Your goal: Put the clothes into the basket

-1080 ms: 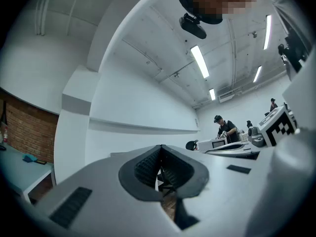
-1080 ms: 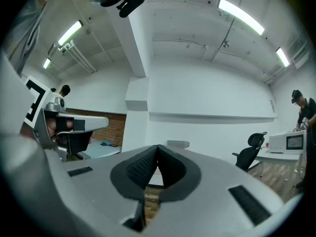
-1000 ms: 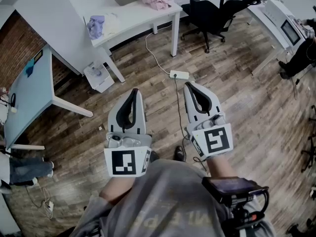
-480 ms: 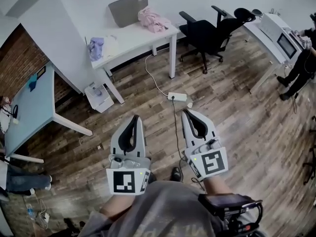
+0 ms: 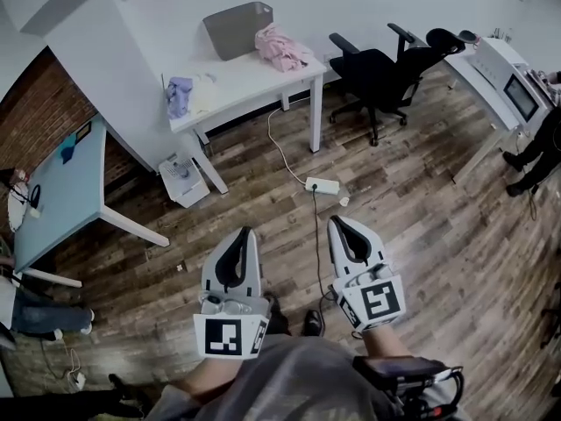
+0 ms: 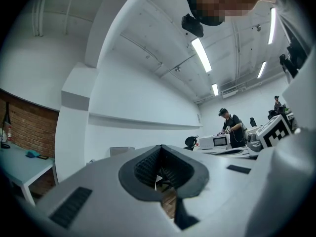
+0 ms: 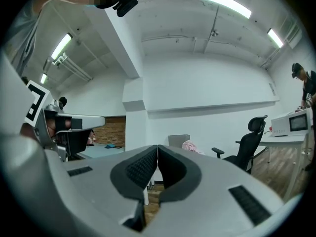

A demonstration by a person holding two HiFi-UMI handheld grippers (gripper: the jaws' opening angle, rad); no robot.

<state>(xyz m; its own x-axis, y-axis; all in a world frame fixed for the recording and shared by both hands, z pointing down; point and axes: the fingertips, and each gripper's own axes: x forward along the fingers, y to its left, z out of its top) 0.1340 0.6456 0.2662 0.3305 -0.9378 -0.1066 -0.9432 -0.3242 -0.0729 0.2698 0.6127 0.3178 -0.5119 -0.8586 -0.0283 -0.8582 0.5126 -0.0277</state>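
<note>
Where the person stands: a brown wood floor [image 5: 421, 235], with both tools held out low over it.
Bench: white [image 5: 245, 86], by the far wall, well apart from both tools.
Chair: a black chair [image 5: 386, 60], just right of the bench.
Basket: grey basket [image 5: 237, 29], at the back of the bench.
Left hand-held gripper [image 5: 248, 232]: clenched, tips together, nothing in it.
Right hand-held gripper [image 5: 336, 222]: clenched too, nothing in it.
Pink clothes [image 5: 282, 46]: in a heap on the bench, just beside the basket.
Purple cloth [image 5: 179, 95]: at the bench's left end, apart from the basket.
Power strip [image 5: 322, 185]: white, on the floor between bench and tools.
</note>
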